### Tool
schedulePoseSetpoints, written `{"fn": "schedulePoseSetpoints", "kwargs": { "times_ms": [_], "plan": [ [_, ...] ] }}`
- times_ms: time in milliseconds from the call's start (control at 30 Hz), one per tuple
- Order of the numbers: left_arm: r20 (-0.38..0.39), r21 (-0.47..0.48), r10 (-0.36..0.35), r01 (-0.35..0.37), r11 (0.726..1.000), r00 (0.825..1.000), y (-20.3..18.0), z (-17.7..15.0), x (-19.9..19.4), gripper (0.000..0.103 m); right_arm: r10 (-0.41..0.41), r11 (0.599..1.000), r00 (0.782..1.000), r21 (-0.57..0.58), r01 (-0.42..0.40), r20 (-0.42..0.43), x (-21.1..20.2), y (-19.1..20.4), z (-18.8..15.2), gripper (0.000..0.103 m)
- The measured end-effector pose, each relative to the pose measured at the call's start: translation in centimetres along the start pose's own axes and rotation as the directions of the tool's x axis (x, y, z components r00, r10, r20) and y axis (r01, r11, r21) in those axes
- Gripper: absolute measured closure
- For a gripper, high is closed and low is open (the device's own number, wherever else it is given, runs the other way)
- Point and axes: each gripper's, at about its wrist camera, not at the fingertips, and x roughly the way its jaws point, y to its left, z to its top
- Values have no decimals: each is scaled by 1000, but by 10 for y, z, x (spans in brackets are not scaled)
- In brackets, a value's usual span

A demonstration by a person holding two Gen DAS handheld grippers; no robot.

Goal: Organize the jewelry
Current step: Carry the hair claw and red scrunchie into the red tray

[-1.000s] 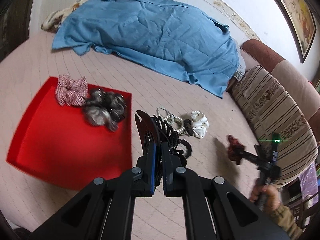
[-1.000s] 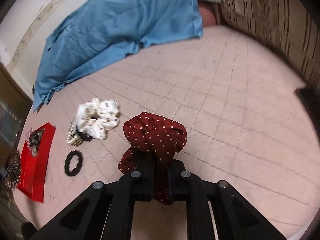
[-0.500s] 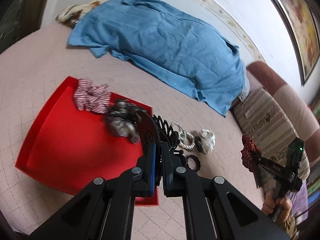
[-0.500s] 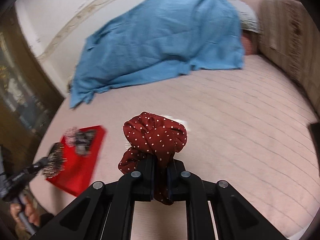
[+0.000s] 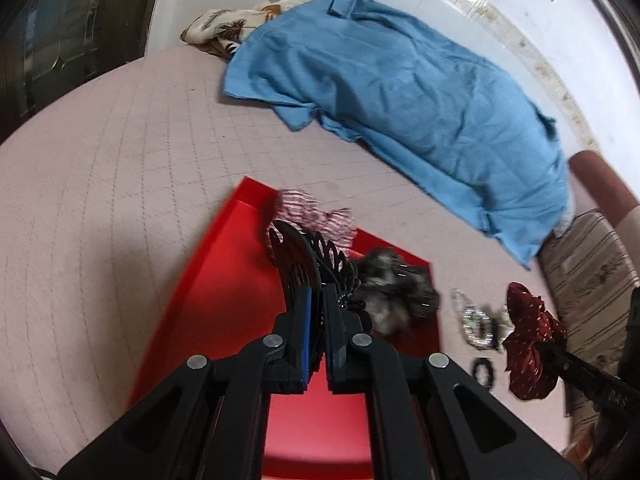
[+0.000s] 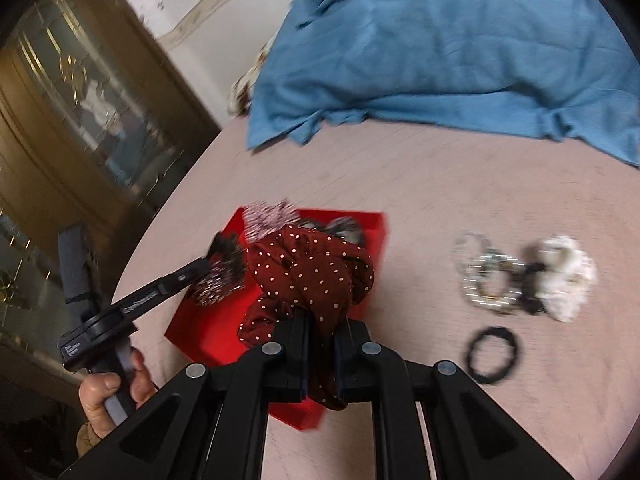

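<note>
Grippers are clenched over a red tray (image 5: 224, 300): left gripper (image 5: 315, 300) on black comb (image 5: 296, 256), right gripper (image 6: 322, 322) on dotted scrunchie (image 6: 308, 272).

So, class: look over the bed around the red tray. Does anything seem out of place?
Yes. A white scrunchie, a beaded bracelet and a black hair tie lie loose on the bedspread, outside the red tray.

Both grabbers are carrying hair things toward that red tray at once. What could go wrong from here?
1. The left gripper with the black hair clip and the right gripper with the red dotted scrunchie are close together over the red tray; they might bump.
2. The clip is pinched only at one edge, so it could twist or slip.
3. The scrunchie hangs loosely and may snag on the clip's teeth.
</note>
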Motion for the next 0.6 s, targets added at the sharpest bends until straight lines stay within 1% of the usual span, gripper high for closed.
{"fn": "schedulePoseSetpoints", "kwargs": {
  "times_ms": [100,200,333,433,467,500,533,567,600],
  "plan": [
    [-37,15,33,-32,999,999,6,9,19,98,13,1000,999,-23,-14,-48,33,16,4,93],
    [-52,25,42,-41,999,998,13,13,30,98,12,999,995,-48,-17,-98,68,31,5,93],
    [-54,-10,14,-15,1000,998,27,14,36,98,-6,997,989,-74,-5,-145,103,41,4,92],
    [-37,-44,-24,22,999,999,36,18,31,97,-23,997,986,-82,10,-163,124,44,2,90],
    [-31,-51,-34,32,998,999,37,18,30,93,-22,997,986,-75,9,-166,129,44,3,90],
    [-23,-58,-43,42,997,999,39,19,27,84,-23,997,986,-70,11,-164,132,44,3,90],
    [-3,-69,-51,51,996,999,42,19,22,78,-27,998,986,-67,16,-163,135,44,3,88],
    [13,-77,-57,58,995,998,43,19,18,70,-26,998,986,-66,15,-163,136,44,3,82],
    [31,-84,-63,66,994,997,45,20,13,66,-28,998,986,-67,17,-163,137,44,3,78]
  ]
}}
